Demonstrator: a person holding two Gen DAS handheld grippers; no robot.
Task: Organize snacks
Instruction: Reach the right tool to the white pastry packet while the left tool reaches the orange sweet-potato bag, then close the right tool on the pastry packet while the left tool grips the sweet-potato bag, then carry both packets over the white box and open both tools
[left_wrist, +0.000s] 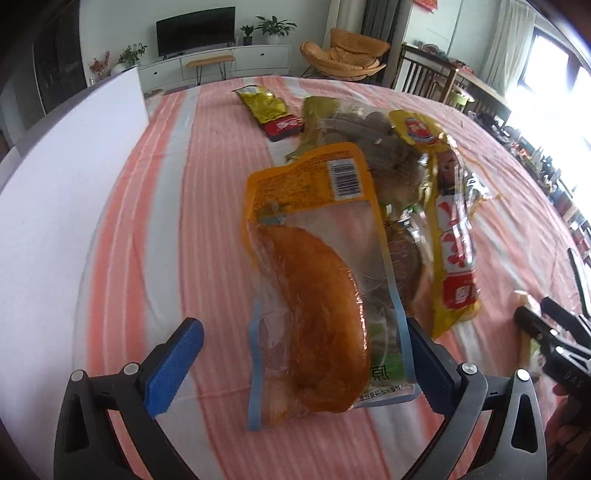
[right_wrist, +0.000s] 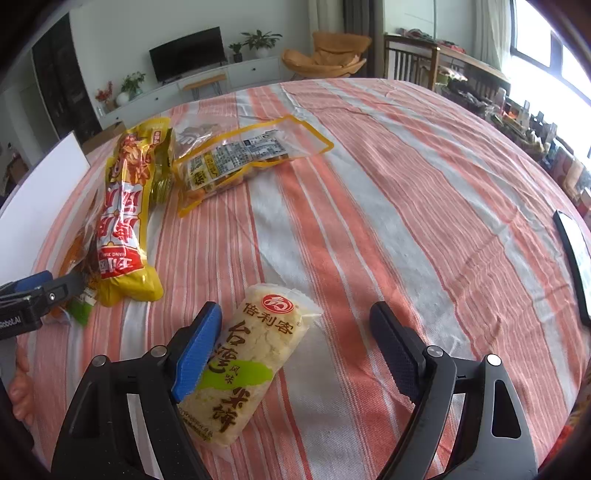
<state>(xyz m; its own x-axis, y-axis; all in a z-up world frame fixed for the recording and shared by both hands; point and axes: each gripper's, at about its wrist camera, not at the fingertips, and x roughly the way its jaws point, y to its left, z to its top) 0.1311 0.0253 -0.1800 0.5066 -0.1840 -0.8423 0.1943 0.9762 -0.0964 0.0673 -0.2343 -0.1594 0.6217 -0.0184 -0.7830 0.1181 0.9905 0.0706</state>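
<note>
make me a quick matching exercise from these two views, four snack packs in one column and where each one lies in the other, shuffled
Things
1. chicken pack
2. rice cracker pack
3. long yellow and red pack
4. small yellow and red packet

Places
A. alone, far up the striped cloth
B. between the right gripper jaws, which stand open
C. between the left gripper jaws, which stand open
D. in the pile, just right of the chicken pack

Pairs: 1-C, 2-B, 3-D, 4-A

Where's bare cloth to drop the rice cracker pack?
Free: the wide stretch of cloth right of the rice cracker pack, out to the dark tablet; also the strip between the white board and the chicken pack. Crowded: the snack pile around the yellow pack.
</note>
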